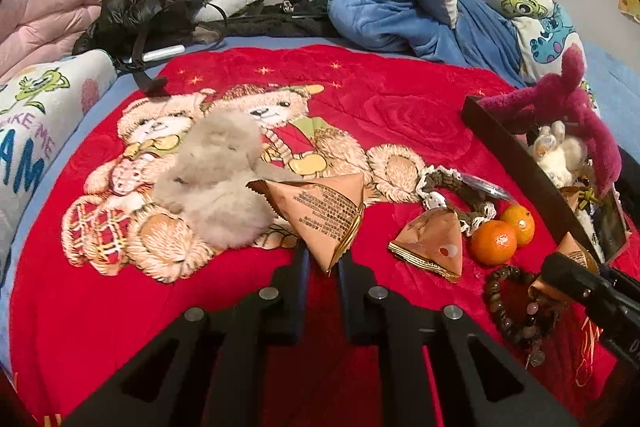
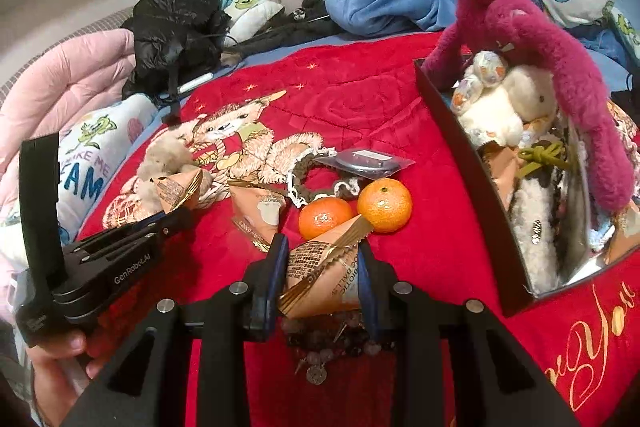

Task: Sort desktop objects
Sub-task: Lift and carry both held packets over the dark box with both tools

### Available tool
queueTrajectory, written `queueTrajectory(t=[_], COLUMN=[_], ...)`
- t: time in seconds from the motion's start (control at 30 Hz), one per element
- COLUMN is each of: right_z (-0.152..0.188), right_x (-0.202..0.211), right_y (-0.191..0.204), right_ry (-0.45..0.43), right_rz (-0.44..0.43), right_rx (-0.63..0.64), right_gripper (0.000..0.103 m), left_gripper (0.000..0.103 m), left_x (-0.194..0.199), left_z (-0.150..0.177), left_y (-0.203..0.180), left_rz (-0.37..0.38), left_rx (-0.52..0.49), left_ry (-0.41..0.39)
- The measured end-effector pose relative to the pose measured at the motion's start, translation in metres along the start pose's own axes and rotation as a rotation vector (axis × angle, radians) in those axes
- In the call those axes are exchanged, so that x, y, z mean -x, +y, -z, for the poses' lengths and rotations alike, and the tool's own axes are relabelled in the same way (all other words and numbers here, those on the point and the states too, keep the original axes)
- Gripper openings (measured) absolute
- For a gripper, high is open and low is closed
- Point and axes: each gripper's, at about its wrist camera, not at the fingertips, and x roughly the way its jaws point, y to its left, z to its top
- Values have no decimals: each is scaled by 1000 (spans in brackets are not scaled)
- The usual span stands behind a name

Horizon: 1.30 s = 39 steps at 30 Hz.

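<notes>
left wrist view
left gripper: jaws drawn almost together, pinching the lower tip of a tan pyramid snack packet, which stood lifted over the red bear blanket.
fluffy grey toy: lay on the blanket just behind that packet, touching it.
second packet: rested on the blanket to the right, just beside two tangerines.
crochet band: lay behind the second packet and the fruit.
bead bracelet: lay on the blanket near the right edge, under the right gripper, which entered there with a packet.
black box: stood at right, holding a magenta plush and a white plush.

right wrist view
right gripper: jaws partly closed, blue pads pressed on both sides of another tan packet, held above the beads.
tangerines: sat just beyond the held packet, side by side and touching.
box: at right, crowded with plush toys and packets.
left gripper: seen at left in a hand, its packet clamped at the tip.
</notes>
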Motion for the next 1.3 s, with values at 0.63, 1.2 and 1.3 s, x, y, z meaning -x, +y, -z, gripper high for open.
queueTrajectory(t=[0.63,1.2,1.3], right_z=[-6,16,22], right_x=[62,160,177], right_y=[-19,-106,-133], right_ry=[-185,-265,-274], right_rz=[-124,228,253], right_rx=[-40,-16,-45], right_gripper=[31,32,32], left_gripper=[13,13,13], left_x=[76,89,87], left_z=[2,23,27], left_y=[-50,-207,-222], left_rz=[130,325,342], left_rx=[-61,-205,-220], left_ry=[-139,-144,-134])
